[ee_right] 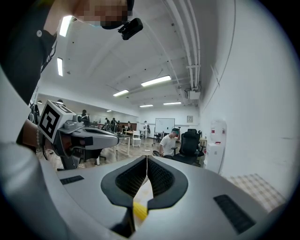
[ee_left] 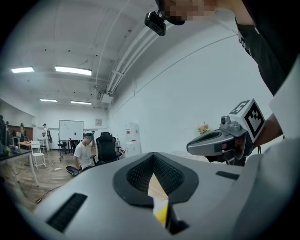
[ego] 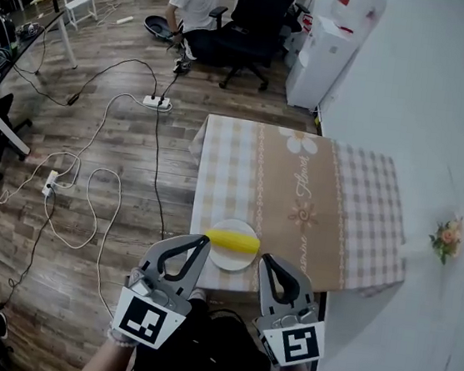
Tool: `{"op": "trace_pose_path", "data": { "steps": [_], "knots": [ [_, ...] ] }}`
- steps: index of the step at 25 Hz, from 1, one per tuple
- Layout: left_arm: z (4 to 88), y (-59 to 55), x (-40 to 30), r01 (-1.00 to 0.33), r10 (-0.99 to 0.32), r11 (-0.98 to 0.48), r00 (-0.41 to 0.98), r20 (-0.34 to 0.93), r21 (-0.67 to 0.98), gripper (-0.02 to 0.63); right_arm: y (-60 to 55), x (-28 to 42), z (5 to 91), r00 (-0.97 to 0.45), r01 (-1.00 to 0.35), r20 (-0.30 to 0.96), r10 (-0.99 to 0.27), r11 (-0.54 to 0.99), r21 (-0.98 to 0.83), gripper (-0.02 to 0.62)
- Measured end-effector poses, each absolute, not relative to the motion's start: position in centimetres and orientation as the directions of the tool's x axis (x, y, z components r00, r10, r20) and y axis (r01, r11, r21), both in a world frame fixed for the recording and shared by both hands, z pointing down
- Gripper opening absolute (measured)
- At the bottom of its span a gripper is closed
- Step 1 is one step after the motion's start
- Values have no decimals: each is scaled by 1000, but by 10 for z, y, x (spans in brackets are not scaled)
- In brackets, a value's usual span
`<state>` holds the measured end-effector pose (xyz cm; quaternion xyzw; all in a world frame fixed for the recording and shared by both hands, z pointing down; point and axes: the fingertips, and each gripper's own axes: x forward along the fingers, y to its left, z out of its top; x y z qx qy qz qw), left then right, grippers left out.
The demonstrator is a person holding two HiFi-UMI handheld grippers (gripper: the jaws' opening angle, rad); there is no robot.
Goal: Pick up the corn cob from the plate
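Observation:
A yellow corn cob point(ego: 232, 241) lies across a white plate point(ego: 231, 258) at the near edge of the checked tablecloth table point(ego: 338, 210). My left gripper point(ego: 202, 241) hangs just left of the plate, its tip close to the cob's left end, jaws shut and empty. Just right of the plate is my right gripper point(ego: 265, 261), also shut and empty. In the left gripper view the shut jaws point(ee_left: 153, 155) leave a slit that shows a sliver of corn cob point(ee_left: 161, 213). The right gripper view shows the same: shut jaws point(ee_right: 147, 157) and a sliver of corn cob point(ee_right: 139, 210).
A white wall point(ego: 444, 97) runs along the table's right side, with a small flower bunch point(ego: 446, 238) on it. A water dispenser point(ego: 328, 49) stands beyond the table. A person point(ego: 198, 0) sits by a black office chair point(ego: 257, 16). Cables and a power strip point(ego: 156, 102) lie on the wooden floor.

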<state>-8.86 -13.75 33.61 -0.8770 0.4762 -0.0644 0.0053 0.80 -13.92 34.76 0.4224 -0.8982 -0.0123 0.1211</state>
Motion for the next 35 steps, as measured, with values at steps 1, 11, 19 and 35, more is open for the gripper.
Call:
{"op": "trace_pose_path", "data": {
  "steps": [1, 11, 19, 35],
  "knots": [
    [337, -139, -90, -832, -833, -550, 542, 112, -68, 12, -141, 6, 348, -612, -759, 204, -764, 640, 120, 43],
    [342, -158, -93, -831, -833, -551, 540, 120, -82, 13, -155, 1, 359, -612, -756, 241, -753, 647, 101, 43],
    [337, -170, -89, -855, -858, -510, 500, 119, -90, 12, -172, 11, 351, -643, -726, 239, -727, 679, 111, 43],
    [352, -184, -69, -845, -866, -500, 489, 108, -190, 14, -188, 34, 367, -657, -703, 293, -695, 705, 95, 43]
  ]
}}
